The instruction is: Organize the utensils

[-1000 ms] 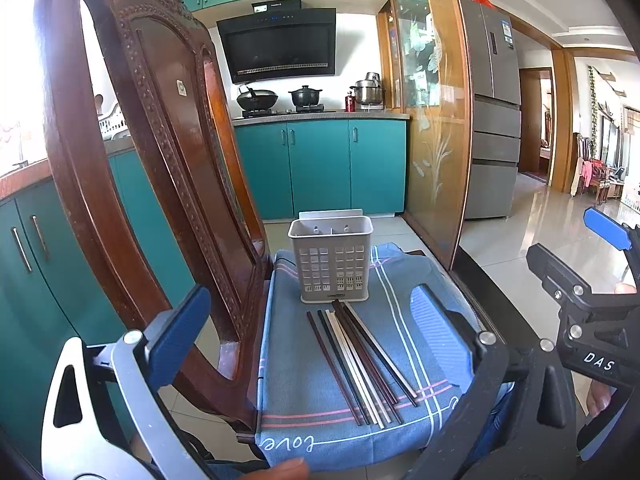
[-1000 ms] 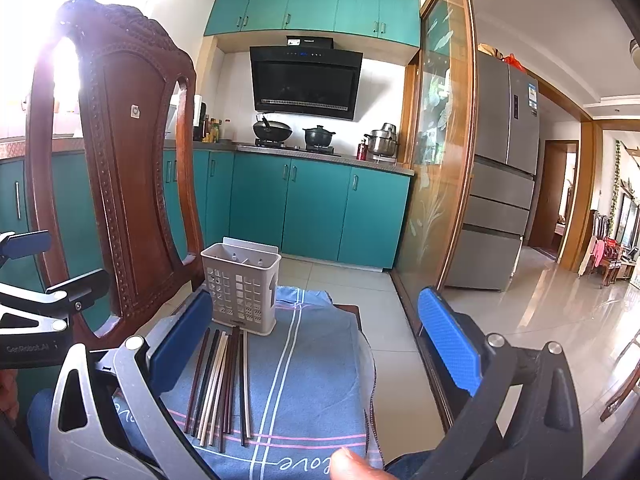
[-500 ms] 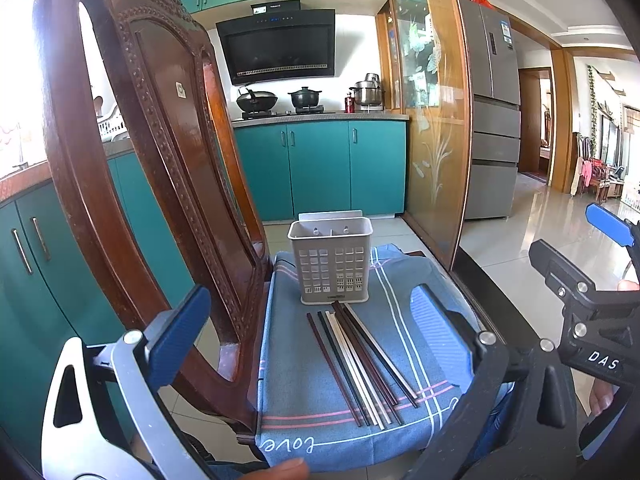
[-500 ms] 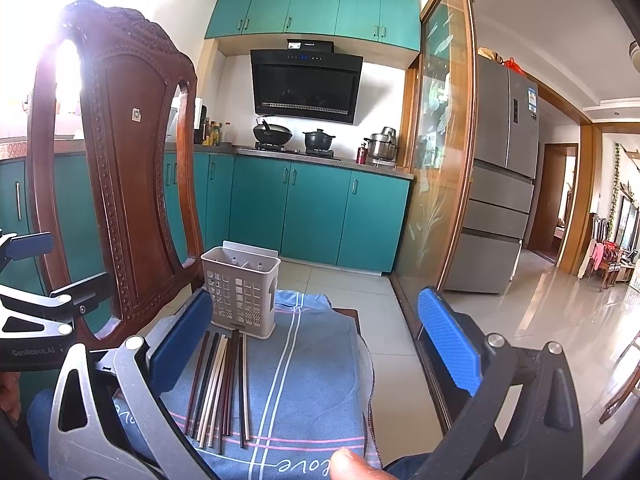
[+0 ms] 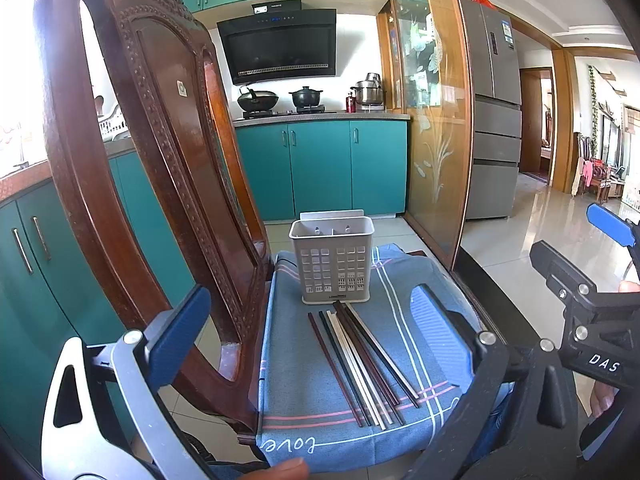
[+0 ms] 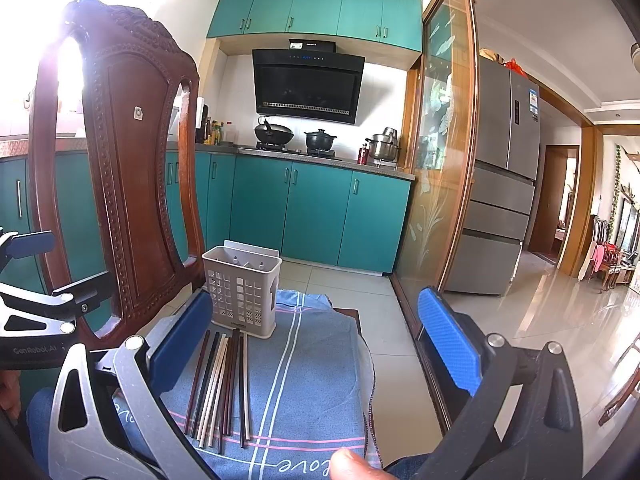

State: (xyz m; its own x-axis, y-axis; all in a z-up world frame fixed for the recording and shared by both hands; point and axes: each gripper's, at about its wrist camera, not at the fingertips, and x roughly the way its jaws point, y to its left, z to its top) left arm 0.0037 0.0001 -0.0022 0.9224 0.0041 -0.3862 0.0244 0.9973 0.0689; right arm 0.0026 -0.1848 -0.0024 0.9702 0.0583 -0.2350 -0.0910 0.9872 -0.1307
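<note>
Several chopsticks, dark, reddish and pale, lie side by side on a blue cloth that covers a chair seat. Behind their far ends stands an empty grey slotted utensil holder. My left gripper is open, held above the near end of the chopsticks with nothing between its fingers. My right gripper is open too, to the right of the chopsticks over the cloth. Each gripper shows at the edge of the other's view.
A carved wooden chair back rises on the left of the cloth. A glass sliding door stands to the right. Teal cabinets, a stove with pots and a fridge lie beyond tiled floor.
Both grippers hold nearly the same pose; the right gripper's body has drifted slightly right in the left wrist view. Nothing was picked up or moved.
</note>
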